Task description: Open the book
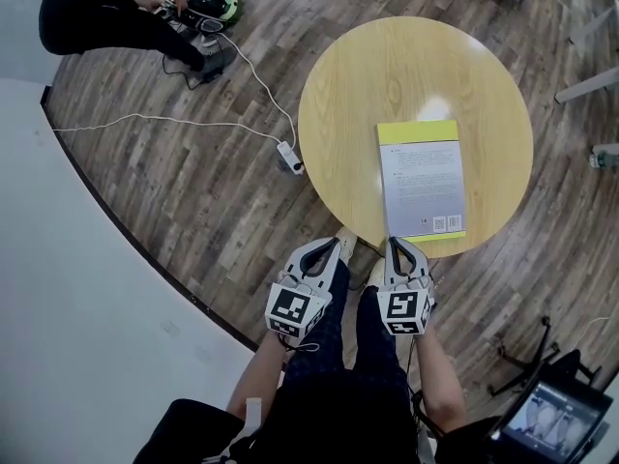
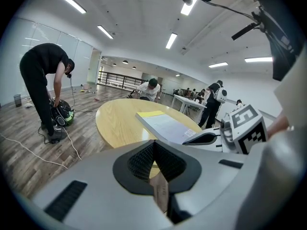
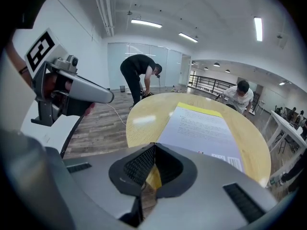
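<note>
My left claw (image 1: 338, 246) is closed: its two grey plastic jaws meet at the tips, ribbed black pads face to face, nothing between them. My right claw (image 1: 391, 244) is likewise closed and empty. Its tip sits at the near left corner of the book (image 1: 422, 177); I cannot confirm contact. Each claw carries a white cube with black square markers.

The book is a flat rectangle lying closed on the desk (image 1: 348, 85). Its pale grey cover faces up, with fine print, a yellow-green band at the far end and a narrow yellow strip at the near edge. It lies on the right half of the top, near edge close to the rim nearest me.

The desk is round, with a smooth light wood-grain top and one glare spot. The floor (image 1: 193, 201) is grey-brown planks. A white cable (image 1: 145, 119) runs across them to a power strip (image 1: 290, 157). A person (image 1: 97, 13) in black bends over at far left.

Count: two claws, one book, one desk, one cable, one power strip.
</note>
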The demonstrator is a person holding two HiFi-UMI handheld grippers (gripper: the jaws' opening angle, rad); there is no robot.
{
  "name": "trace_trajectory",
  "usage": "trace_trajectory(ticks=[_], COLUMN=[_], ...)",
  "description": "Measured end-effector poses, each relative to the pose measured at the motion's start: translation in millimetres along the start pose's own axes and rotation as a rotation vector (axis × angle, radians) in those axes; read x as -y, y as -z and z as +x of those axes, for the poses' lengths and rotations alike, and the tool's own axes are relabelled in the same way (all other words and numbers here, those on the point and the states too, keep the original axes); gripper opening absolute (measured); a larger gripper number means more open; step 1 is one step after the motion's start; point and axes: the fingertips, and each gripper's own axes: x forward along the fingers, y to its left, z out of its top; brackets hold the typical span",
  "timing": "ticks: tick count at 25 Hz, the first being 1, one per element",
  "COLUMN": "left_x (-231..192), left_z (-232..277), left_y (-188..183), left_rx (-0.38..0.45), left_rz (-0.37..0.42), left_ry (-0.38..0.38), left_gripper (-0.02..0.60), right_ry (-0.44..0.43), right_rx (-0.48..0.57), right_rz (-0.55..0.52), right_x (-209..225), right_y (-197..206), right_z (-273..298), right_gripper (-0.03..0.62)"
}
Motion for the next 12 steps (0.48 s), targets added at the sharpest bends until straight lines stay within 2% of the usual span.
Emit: trace_trajectory(ticks=[6, 12], left_x=[4, 12], left_z=[2, 0], left_y=[-6, -29], left_rx=[0.009, 0.041], left_rz=[0.017, 0.051], left_ry=[0.004, 0.0], left_gripper=[-0.003, -0.003], right_ry=[-0.009, 0.069], right_rx=[0.036, 0.129], right_rz=[0.043, 0.049], right_x=[6, 41], right_y=[-9, -40], right_z=[-9, -45], right_gripper=[0.008, 0.008])
